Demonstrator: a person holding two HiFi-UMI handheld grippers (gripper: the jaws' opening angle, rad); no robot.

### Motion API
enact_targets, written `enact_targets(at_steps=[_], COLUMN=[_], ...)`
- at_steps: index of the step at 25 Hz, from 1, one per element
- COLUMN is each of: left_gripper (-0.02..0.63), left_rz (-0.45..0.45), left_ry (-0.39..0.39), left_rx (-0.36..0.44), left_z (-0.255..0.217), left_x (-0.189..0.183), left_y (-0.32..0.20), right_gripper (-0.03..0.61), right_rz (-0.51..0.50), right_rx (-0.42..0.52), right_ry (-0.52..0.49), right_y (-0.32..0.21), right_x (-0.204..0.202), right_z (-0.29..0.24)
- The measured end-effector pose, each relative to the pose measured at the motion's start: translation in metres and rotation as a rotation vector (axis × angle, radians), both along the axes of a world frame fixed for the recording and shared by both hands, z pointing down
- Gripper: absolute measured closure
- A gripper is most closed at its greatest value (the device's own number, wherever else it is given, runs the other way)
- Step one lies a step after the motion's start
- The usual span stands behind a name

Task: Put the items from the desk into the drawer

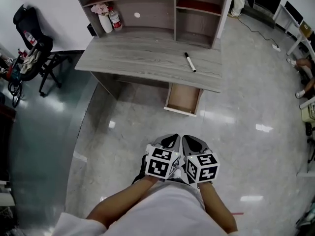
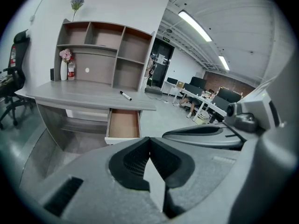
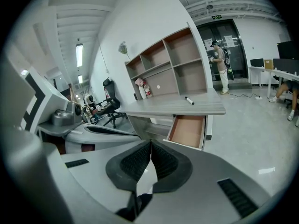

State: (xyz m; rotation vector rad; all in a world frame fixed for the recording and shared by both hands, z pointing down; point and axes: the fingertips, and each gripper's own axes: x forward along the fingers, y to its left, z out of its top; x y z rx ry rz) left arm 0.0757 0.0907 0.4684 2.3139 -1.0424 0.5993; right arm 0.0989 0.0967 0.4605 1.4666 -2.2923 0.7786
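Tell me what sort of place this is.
Most likely an office. A grey desk with a shelf hutch stands against the wall, with a black swivel chair beside it. Further workstations with monitors line the room under strip ceiling lights.

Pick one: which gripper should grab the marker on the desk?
Right, marginally. Left gripper and right gripper are both shut, empty, side by side, short of the desk. The marker lies toward the desk's right end, more in line with the right gripper, above the open drawer.
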Motion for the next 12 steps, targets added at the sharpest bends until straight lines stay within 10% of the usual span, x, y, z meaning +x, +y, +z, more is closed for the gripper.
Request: enact_targets(at_steps=[12], left_gripper=[0.611], left_rz=[0.125], left_ry=[0.035], left_rx=[-0.022], left_z=[0.002], left_x=[-0.026], left_y=[-0.098], right_gripper=[0.577], right_rz=[0.098], right_rx=[-0.019], right_ry=[0.039], right_y=[-0.098], right_x=[-0.033], right_z=[0.001])
